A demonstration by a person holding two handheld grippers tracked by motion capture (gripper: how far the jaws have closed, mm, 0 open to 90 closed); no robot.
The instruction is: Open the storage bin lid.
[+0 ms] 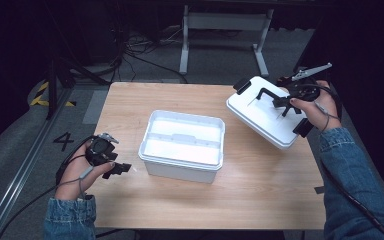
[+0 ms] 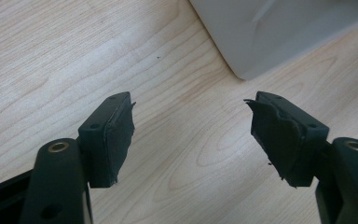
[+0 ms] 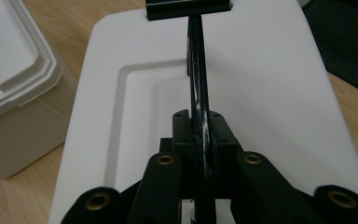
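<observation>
A white storage box [image 1: 182,145] stands lidless at the middle of the table; its corner [image 2: 279,32] shows ahead of my left gripper. The white lid [image 1: 267,112] with black latches hangs tilted over the table's far right. My right gripper [image 1: 286,102] is shut on the lid's black handle [image 3: 199,88], which runs up between the two jaws, with the lid [image 3: 261,84] beneath. My left gripper [image 1: 122,169] rests low at the front left of the box. Its jaws stand open over bare wood [image 2: 191,135], with nothing between the pads [image 2: 116,140].
The wooden table [image 1: 260,195] has free room in front of and to the right of the box. A metal stand [image 1: 225,22] and cables lie on the floor behind the table. Dark floor drops off past the right edge.
</observation>
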